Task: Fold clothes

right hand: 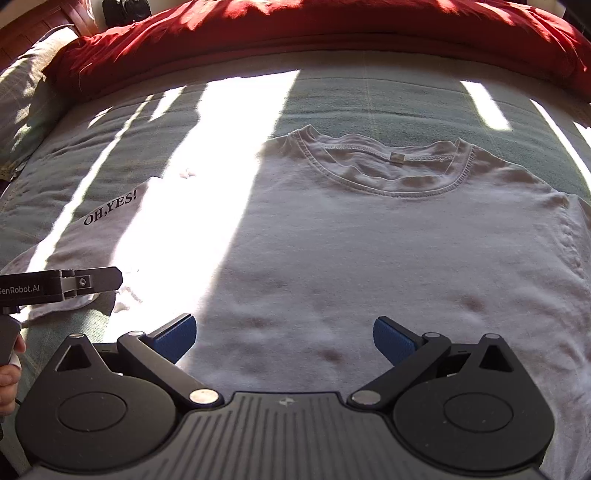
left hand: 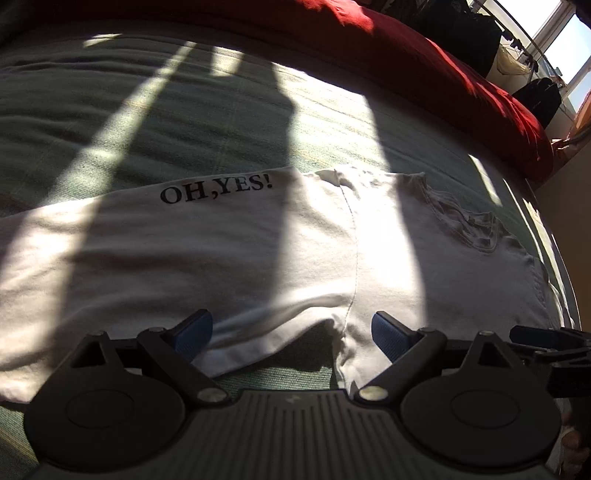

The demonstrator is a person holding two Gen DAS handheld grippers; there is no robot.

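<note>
- White T-shirt: one, flat on green bed; one red blanket behind.
- Left tool, right tool: both wide apart, gripping nothing, over shirt.

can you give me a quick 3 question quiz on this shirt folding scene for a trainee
1. True or false: the white t-shirt lies spread out on the green bedspread.
2. What is printed on the left sleeve? A) OH,YES! B) HELLO C) NO WAY
3. In what state are the left gripper and the right gripper, and does either hold cloth?

Key
1. True; its collar points toward the red duvet.
2. A
3. Both are open, and neither holds cloth.
</note>
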